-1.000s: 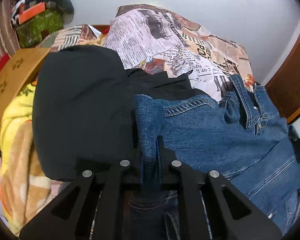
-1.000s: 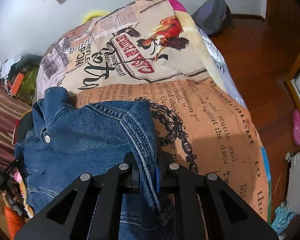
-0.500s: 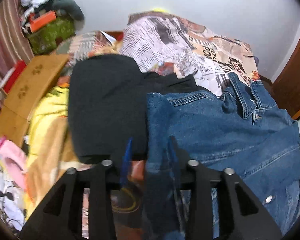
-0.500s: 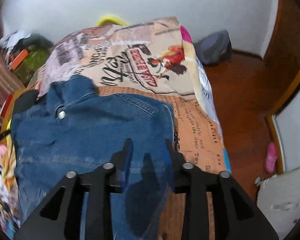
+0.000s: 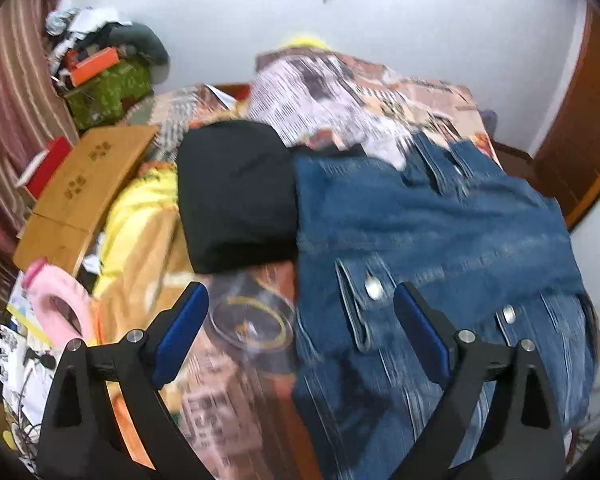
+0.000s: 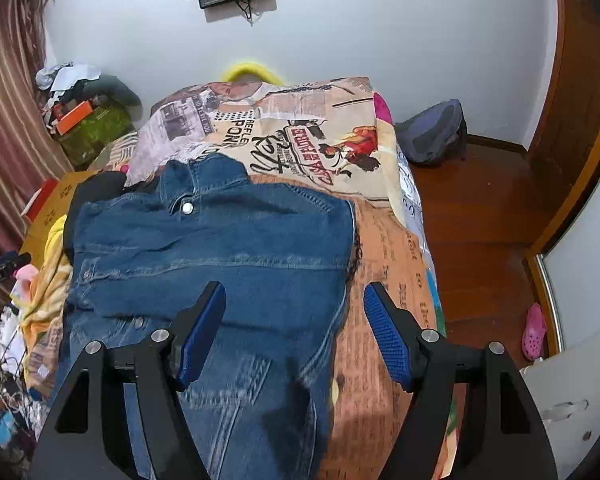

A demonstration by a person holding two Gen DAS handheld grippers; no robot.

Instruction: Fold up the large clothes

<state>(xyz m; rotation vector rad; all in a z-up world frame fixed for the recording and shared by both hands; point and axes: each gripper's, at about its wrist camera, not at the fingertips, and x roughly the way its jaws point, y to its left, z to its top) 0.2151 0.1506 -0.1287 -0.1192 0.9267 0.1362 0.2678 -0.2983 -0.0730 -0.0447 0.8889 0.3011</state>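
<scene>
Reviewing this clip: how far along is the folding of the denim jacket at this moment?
Done: the denim jacket lies flat on the printed bedspread, no sleeves sticking out. In hand: nothing; the left gripper and right gripper have just been opening, with nothing between the pads. Left: probably a further fold.

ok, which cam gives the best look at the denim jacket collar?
Right wrist: the denim jacket is sharp there, collar and its snap clearly visible, the whole upper body laid out. Left wrist shows the jacket motion-blurred, its collar smeared at the far edge.
</scene>
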